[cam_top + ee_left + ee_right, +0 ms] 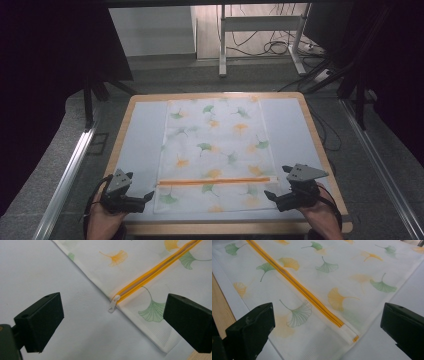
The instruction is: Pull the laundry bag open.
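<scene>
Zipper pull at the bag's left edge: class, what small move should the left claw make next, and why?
Probably ease the left claw forward onto the zipper pull: its jaws stand open, the pull lies between and just ahead, and the orange zipper is still closed.

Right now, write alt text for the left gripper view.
A white zipper pull lies at the end of an orange zipper on a white mesh bag printed with green and orange ginkgo leaves. The left gripper hangs over it with its two black jaws wide apart, holding nothing, above a pale mat.
</scene>
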Demonstrator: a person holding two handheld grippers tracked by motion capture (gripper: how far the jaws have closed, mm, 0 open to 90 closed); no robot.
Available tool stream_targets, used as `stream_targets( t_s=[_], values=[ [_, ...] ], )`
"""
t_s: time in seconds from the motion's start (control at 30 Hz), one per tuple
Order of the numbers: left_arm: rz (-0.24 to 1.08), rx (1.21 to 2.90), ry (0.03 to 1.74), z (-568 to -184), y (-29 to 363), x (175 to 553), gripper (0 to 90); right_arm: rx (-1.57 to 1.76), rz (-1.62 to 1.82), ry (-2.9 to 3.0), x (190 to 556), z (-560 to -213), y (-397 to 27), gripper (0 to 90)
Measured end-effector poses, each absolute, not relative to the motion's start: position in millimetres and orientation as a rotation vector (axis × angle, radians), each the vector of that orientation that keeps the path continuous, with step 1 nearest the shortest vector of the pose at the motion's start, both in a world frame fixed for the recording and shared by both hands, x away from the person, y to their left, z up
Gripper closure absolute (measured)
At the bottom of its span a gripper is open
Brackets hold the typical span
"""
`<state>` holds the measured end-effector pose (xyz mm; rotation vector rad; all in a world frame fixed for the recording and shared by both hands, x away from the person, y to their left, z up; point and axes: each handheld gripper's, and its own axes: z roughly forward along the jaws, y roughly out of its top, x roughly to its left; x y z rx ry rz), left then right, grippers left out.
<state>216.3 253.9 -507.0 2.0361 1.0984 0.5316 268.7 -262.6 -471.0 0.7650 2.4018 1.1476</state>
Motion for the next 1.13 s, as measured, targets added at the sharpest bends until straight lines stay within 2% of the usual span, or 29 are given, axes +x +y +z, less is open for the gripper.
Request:
stream_targets(
  t_s=[0.43, 1.13],
  values=[
    [0.518, 2.023, 1.132, -514.0, 263.9, 206.8, 0.0, 0.871, 1.151, 2.334, 252.2, -479.1, -294.3, 0.0],
    [0.519, 2.028, 1.15, -521.3, 273.5, 203.3, 0.0, 0.996, 1.073, 2.397, 260.7, -495.2, -302.9, 0.0]
  ],
)
